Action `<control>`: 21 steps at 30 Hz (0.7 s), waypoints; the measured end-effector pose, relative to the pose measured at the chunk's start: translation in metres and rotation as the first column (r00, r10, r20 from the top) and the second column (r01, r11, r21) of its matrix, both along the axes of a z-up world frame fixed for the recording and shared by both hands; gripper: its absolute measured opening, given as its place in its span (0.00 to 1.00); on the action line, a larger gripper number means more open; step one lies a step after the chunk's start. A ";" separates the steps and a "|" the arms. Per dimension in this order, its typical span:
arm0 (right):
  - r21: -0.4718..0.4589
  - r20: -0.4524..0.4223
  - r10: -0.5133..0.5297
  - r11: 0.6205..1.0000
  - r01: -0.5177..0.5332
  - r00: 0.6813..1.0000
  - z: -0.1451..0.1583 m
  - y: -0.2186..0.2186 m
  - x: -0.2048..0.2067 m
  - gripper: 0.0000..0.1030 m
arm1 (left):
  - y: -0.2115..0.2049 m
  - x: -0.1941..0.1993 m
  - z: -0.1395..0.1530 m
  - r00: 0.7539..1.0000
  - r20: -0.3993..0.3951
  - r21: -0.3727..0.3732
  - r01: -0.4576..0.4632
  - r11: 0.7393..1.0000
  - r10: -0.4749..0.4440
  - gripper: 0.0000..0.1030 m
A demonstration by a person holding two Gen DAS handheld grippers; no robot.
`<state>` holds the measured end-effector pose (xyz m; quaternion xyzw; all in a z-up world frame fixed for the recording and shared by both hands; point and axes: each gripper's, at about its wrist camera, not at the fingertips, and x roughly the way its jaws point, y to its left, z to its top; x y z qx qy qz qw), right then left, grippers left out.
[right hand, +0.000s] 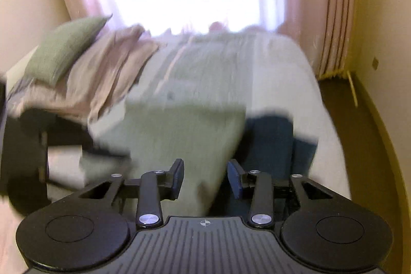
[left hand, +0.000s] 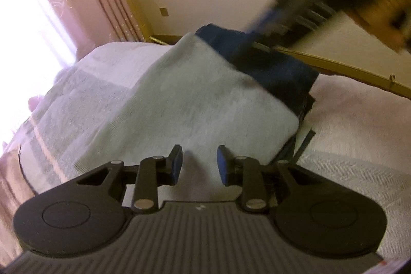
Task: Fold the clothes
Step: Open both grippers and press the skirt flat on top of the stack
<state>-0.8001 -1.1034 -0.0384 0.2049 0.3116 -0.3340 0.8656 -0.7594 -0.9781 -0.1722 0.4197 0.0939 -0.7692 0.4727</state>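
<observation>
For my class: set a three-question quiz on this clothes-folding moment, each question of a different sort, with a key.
1. True or false: the left gripper is clamped shut on cloth.
2. Which garment lies on top? A) the pale green garment B) the dark blue garment
3. Fill in: the green pillow sits at the bed's ____ end, by the window.

Key: 1 false, its jaws are apart; 2 A; 3 far.
</observation>
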 end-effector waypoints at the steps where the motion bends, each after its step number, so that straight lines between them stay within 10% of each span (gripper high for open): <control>1: 0.006 -0.011 0.005 1.000 -0.005 1.000 -0.002 -0.011 0.008 0.35 | -0.002 -0.004 0.000 1.000 -0.001 0.002 0.001 1.000 -0.001 0.24; 10: 0.121 -0.049 -0.085 0.989 0.090 0.995 -0.068 -0.077 0.015 0.39 | -0.034 -0.013 -0.028 0.998 -0.029 0.013 -0.055 0.998 0.055 0.23; 21: 0.100 0.066 -0.124 0.988 0.118 0.990 -0.011 -0.023 -0.023 0.40 | -0.010 0.033 0.012 0.965 -0.162 0.049 -0.201 0.978 0.206 0.25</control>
